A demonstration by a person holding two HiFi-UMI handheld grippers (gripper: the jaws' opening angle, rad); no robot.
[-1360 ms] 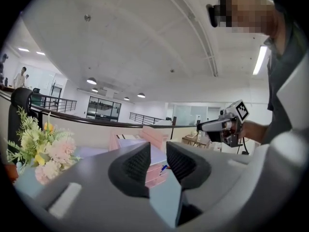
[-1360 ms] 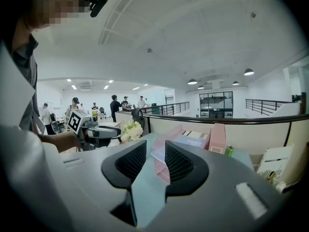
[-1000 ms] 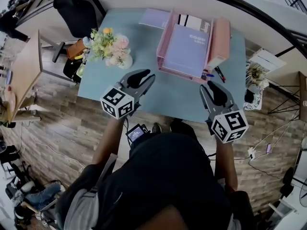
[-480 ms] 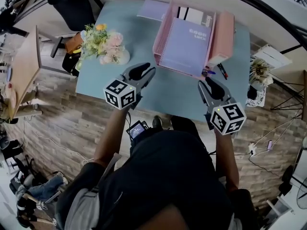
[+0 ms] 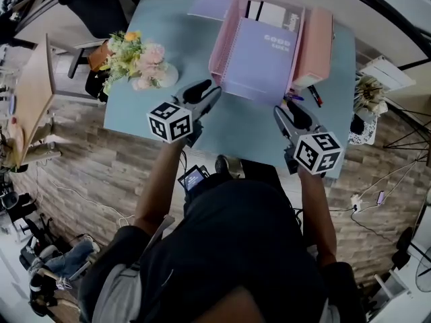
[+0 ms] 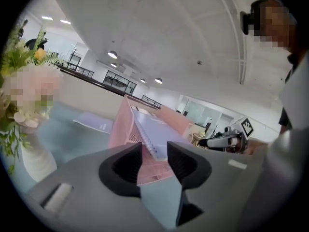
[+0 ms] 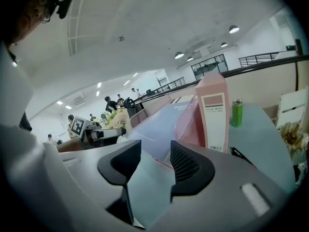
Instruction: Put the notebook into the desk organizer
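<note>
Both hang empty, left gripper narrowly parted, right gripper just opened wider; the notebook already lies in the desk organizer, seemingly finished.

The jaws of the right gripper, at lower centre, have just been opening, with nothing gripped. Beyond them a lavender notebook is leant in the pink desk organizer — a file box and green can are seen to its right.

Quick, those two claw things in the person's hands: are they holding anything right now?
Left gripper: open, nothing between its jaws.
Right gripper: open, its jaws have just been opening, nothing between them.
</note>
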